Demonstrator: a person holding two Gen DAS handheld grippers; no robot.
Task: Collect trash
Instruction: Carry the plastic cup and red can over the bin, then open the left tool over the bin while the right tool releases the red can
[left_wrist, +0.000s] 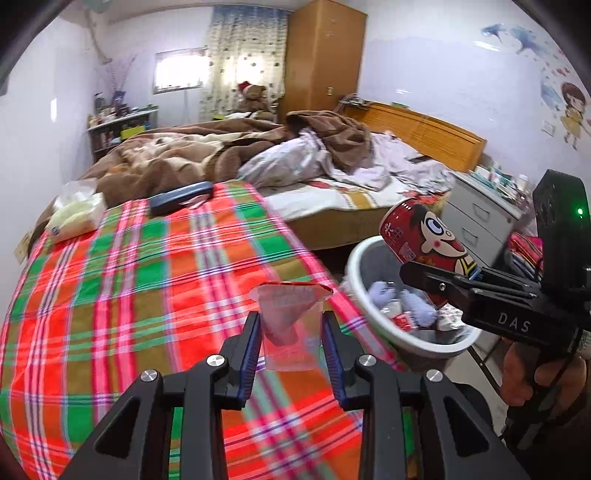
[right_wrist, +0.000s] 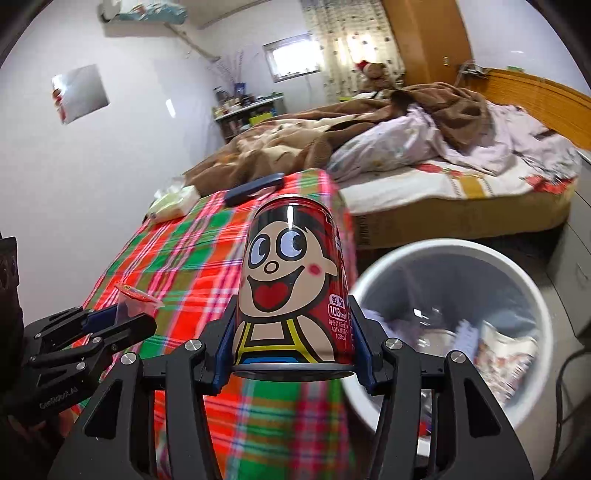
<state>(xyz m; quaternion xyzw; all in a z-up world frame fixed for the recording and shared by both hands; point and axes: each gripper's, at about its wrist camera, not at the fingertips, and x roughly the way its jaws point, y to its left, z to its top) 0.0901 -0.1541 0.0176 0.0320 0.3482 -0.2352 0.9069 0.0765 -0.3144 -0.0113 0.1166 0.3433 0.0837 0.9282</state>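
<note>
Both tongs loaded. My left gripper is pinching a clear plastic cup with a red foil lid, its pads pressed on the thin walls; the cup hangs over the plaid tablecloth. My right gripper is clamped on the red cartoon drink can, blue pads on both flanks near its base.

White trash bin sits at about 3 o'clock of the can in the right wrist view, already holding paper and wrappers. In the left wrist view the can pokes over the bin's rim at 2 o'clock of the cup.

Risks, as I judge them:
- Cup is flimsy; the squeeze may buckle it and let it slip onto the cloth short of the bin.
- Can is gripped low and tilted; an early release could clip the rim and bounce out.
- Both grippers converging on one opening could knock together.
</note>
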